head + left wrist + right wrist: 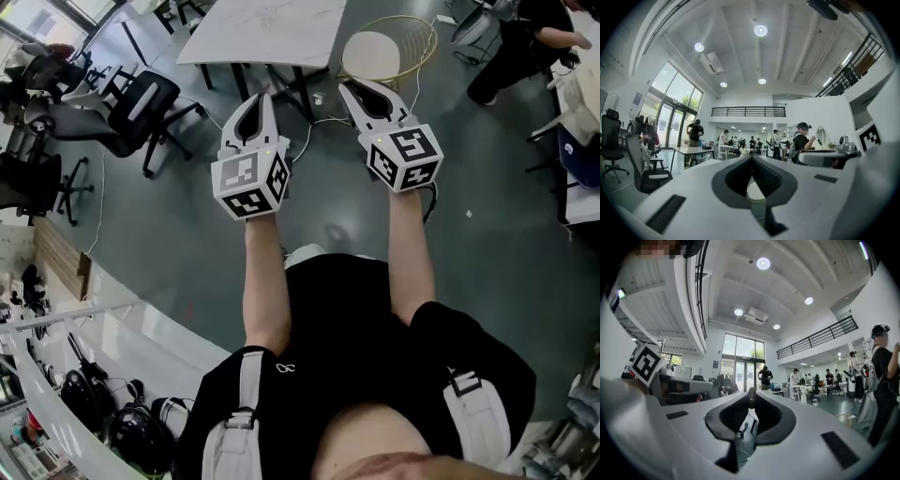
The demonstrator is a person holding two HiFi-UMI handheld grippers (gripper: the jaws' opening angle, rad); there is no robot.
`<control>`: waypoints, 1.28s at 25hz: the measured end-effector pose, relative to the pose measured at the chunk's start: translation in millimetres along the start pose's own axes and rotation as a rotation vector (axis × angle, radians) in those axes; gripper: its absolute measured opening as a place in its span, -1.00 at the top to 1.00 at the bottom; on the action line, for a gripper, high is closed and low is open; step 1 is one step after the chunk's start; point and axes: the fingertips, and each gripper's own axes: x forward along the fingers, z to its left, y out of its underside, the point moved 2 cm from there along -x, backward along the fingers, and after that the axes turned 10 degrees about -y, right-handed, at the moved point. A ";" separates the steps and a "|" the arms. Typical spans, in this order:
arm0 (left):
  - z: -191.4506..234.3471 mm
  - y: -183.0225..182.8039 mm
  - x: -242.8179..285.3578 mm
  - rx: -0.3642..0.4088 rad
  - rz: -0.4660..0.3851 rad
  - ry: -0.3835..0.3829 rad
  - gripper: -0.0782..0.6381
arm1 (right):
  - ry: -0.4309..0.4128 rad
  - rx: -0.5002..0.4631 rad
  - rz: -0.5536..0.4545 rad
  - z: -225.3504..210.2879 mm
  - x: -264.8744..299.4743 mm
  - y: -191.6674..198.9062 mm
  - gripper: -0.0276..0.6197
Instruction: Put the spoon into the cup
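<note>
No spoon and no cup shows in any view. I hold both grippers out level in front of me, side by side above a grey floor. The left gripper (pixel 265 96) has its jaw tips together with nothing between them; in the left gripper view (pixel 751 158) the tips meet in front of a distant room with people. The right gripper (pixel 348 85) also has its tips touching and holds nothing; the right gripper view (pixel 751 393) looks toward glass doors.
A white table (pixel 272 33) stands just beyond the grippers, with a round white seat in a gold wire frame (pixel 380 52) beside it. Black office chairs (pixel 141 108) are at the left. A person (pixel 525 47) sits at far right. Shelves with helmets (pixel 122 431) lie at lower left.
</note>
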 end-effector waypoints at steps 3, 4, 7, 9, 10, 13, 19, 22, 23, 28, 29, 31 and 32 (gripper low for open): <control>-0.2 -0.7 3.4 -0.001 0.000 0.001 0.74 | 0.020 0.021 -0.005 -6.6 2.1 0.8 0.77; -1.2 -0.6 4.5 -0.001 0.001 0.002 0.74 | 0.032 0.035 -0.008 -10.7 1.9 1.9 0.77; -4.2 -1.9 6.8 -0.001 0.000 0.004 0.74 | 0.039 0.055 -0.017 -17.5 0.6 2.8 0.77; -5.6 -3.7 8.3 -0.002 -0.002 0.005 0.74 | 0.032 0.059 -0.026 -19.3 0.0 1.3 0.77; -6.1 -4.3 9.0 0.000 -0.002 0.006 0.74 | 0.032 0.059 -0.027 -20.4 -0.1 1.0 0.77; -7.6 -5.5 11.2 0.007 -0.002 0.010 0.75 | 0.035 0.064 -0.031 -24.0 -0.3 0.5 0.77; -15.3 -5.9 19.5 0.023 0.003 0.019 0.75 | 0.035 0.084 -0.047 -38.6 -1.3 0.0 0.77; -12.9 -2.0 19.2 0.024 0.011 0.016 0.74 | 0.029 0.096 -0.044 -38.9 -0.5 3.5 0.77; -10.8 -0.6 19.6 0.020 0.014 0.010 0.74 | 0.024 0.095 -0.039 -38.1 0.3 5.2 0.77; -13.1 1.9 28.1 0.020 0.020 0.012 0.74 | 0.023 0.099 -0.040 -47.8 0.4 6.2 0.77; -14.7 2.3 30.0 0.024 0.020 0.019 0.74 | 0.028 0.103 -0.045 -50.6 -0.1 6.0 0.77; -16.6 3.5 35.0 0.031 0.019 0.030 0.74 | 0.037 0.103 -0.053 -56.0 0.3 5.3 0.77; -17.0 3.7 38.0 0.033 0.018 0.033 0.74 | 0.039 0.099 -0.057 -58.8 1.4 4.3 0.77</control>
